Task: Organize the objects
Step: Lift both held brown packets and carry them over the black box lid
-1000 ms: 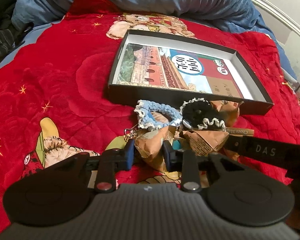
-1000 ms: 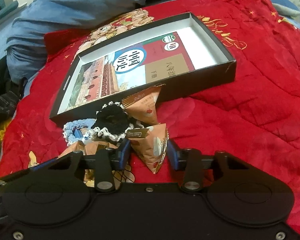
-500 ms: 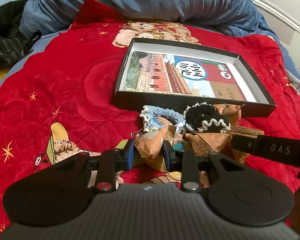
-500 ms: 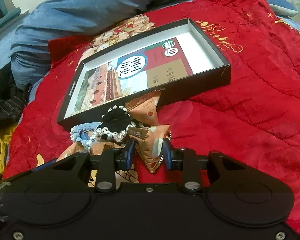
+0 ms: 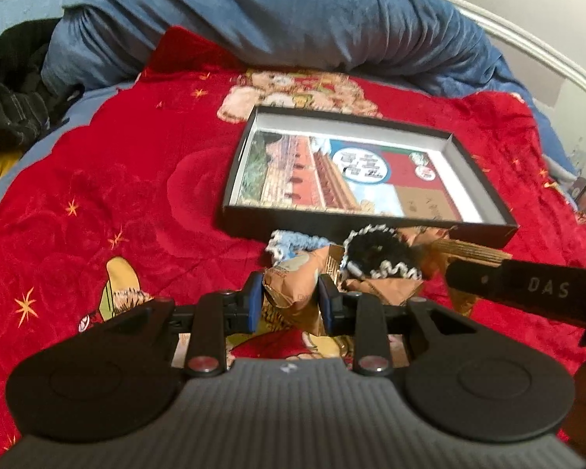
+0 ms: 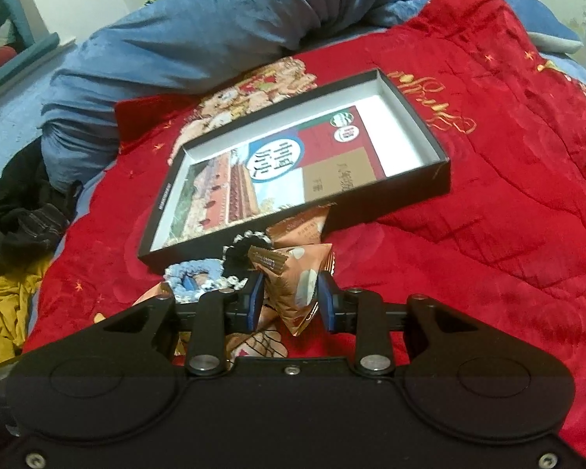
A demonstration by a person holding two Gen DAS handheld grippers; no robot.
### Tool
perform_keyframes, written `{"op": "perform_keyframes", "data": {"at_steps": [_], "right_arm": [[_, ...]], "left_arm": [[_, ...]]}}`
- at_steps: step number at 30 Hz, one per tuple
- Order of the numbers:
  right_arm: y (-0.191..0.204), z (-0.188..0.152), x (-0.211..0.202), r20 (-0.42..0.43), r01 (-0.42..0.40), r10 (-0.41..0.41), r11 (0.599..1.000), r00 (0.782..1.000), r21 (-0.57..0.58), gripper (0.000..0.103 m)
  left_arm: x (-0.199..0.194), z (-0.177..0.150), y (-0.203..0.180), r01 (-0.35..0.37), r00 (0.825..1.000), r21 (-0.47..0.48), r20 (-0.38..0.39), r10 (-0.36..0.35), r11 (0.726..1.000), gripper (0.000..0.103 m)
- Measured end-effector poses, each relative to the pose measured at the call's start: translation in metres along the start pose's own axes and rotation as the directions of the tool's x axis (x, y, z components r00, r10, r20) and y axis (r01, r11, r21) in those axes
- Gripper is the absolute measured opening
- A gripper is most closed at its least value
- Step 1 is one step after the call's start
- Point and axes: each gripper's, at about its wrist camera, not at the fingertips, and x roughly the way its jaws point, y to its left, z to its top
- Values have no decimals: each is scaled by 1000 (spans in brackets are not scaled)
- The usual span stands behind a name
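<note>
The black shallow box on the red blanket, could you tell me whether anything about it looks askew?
Yes: the black shallow box sits tilted, its near edge propped on a brown triangular snack packet wedged beneath it, beside the scrunchies.

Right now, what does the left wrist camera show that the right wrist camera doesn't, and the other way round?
Only the left wrist view shows the left gripper clamped on a brown snack packet. Only the right wrist view shows the right gripper clamped on another packet. Both show the open black box on the red blanket, plus the black scrunchie and blue scrunchie.
</note>
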Motion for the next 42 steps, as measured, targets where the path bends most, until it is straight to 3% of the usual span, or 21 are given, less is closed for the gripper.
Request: {"op": "perform_keyframes", "data": {"at_steps": [11, 23, 33, 38, 42], "right_arm": [[7, 4, -13, 55, -77, 78, 997, 995, -12, 29], [7, 13, -11, 71, -123, 122, 992, 990, 1, 29], [9, 27, -17, 125, -203, 202, 979, 971, -6, 28], [5, 41, -15, 172, -240, 241, 971, 955, -27, 28], [-3, 53, -10, 187, -252, 253, 967, 949, -27, 28]], "left_arm": [[-10, 6, 2, 44, 997, -18, 62, -43, 999, 34], [-17, 8, -4, 70, 989, 26, 129, -73, 997, 34], [-25, 16, 7, 97, 974, -27, 208, -89, 995, 34], [-25, 31, 13, 58, 963, -7, 265, -54, 998, 34], [-25, 47, 30, 40, 954, -48, 299, -24, 998, 34]]}}
